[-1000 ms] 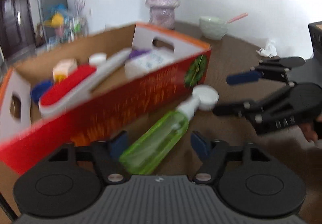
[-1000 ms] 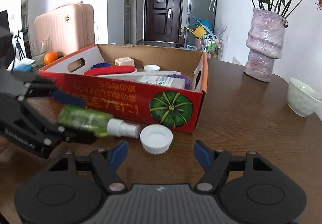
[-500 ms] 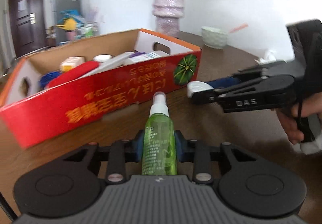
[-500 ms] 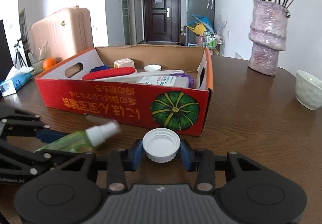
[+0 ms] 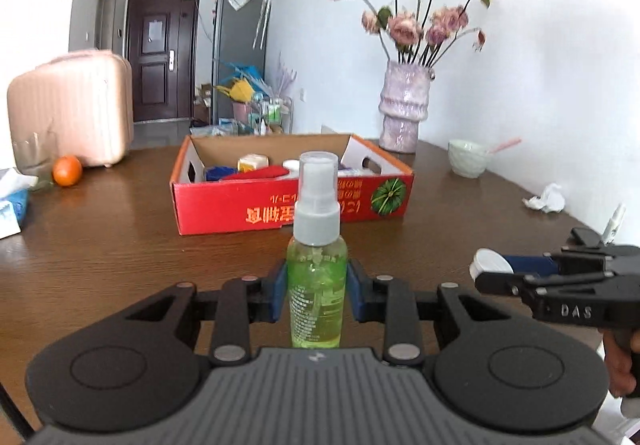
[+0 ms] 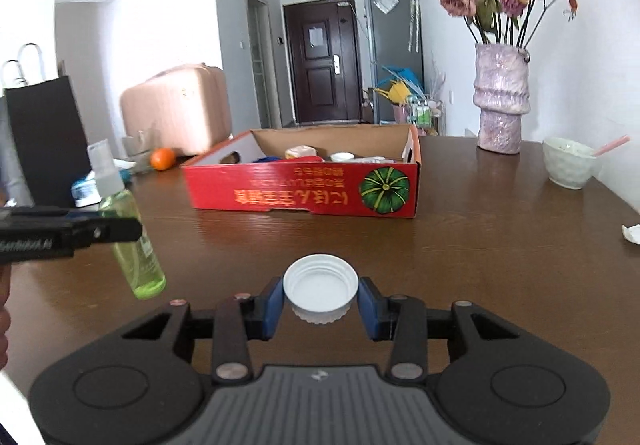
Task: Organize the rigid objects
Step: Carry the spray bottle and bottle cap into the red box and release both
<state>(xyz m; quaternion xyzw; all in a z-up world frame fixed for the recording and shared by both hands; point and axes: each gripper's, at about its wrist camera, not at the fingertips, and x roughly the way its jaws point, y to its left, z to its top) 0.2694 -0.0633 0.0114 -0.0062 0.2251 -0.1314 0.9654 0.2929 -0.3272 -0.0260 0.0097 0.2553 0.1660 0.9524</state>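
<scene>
My left gripper (image 5: 317, 295) is shut on a green spray bottle (image 5: 317, 277) with a white pump and clear cap, held upright above the brown table (image 5: 120, 245). In the right wrist view the same bottle (image 6: 130, 233) hangs tilted at the left. My right gripper (image 6: 320, 303) is shut on a white screw cap (image 6: 320, 285), open side up, lifted off the table; in the left wrist view the cap (image 5: 492, 267) shows at the right edge. A red cardboard box (image 5: 292, 205) holding several items stands farther back on the table.
A purple vase (image 6: 502, 101) with dried flowers and a pale bowl (image 6: 570, 163) stand at the back right. A crumpled tissue (image 5: 546, 199) lies near the right edge. An orange (image 5: 67, 171), a glass, a tissue pack and a pink suitcase (image 5: 72, 109) are at the left.
Both grippers closed, the left on the bottle lying by the box, the right on the cap. Both then lifted their objects and drew back from the box, and the bottle now stands upright.
</scene>
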